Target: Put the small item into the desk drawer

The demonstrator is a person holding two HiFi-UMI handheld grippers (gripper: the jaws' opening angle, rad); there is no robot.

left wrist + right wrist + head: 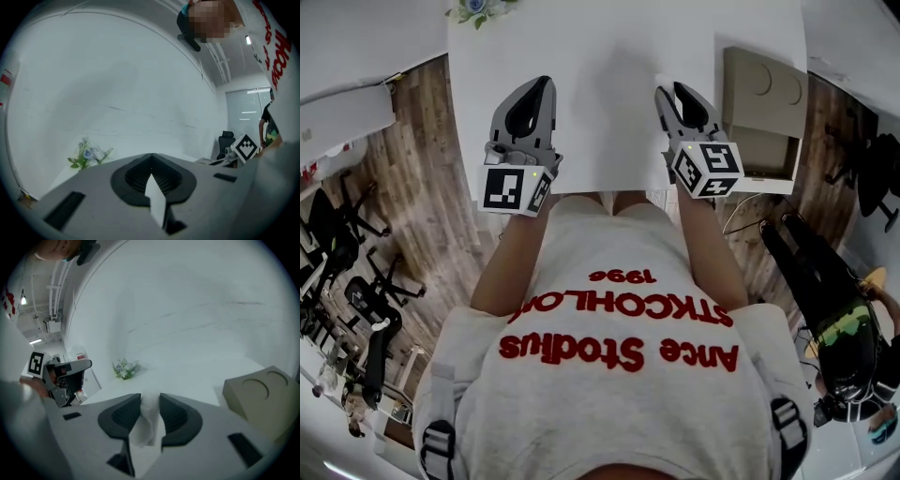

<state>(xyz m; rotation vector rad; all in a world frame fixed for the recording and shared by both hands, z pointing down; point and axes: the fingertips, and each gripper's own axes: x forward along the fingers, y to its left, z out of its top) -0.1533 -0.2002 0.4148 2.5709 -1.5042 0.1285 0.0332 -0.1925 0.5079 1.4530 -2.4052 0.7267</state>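
Note:
Over the white desk (600,56), my right gripper (661,94) sits near the front edge with its jaws closed on a small white soft item (147,420). The item fills the gap between the pads and hangs down a little below them. Just to the right of this gripper is a tan open drawer (759,103), which shows at the lower right of the right gripper view (262,397). My left gripper (539,89) hovers over the desk's left part. Its jaws meet at the tips with nothing held (151,157).
A small bunch of flowers (478,9) stands at the desk's far left edge (124,369). Wooden floor with office chairs (347,272) lies to the left. A black frame (825,300) stands on the floor to the right. The person's torso is close against the desk's front edge.

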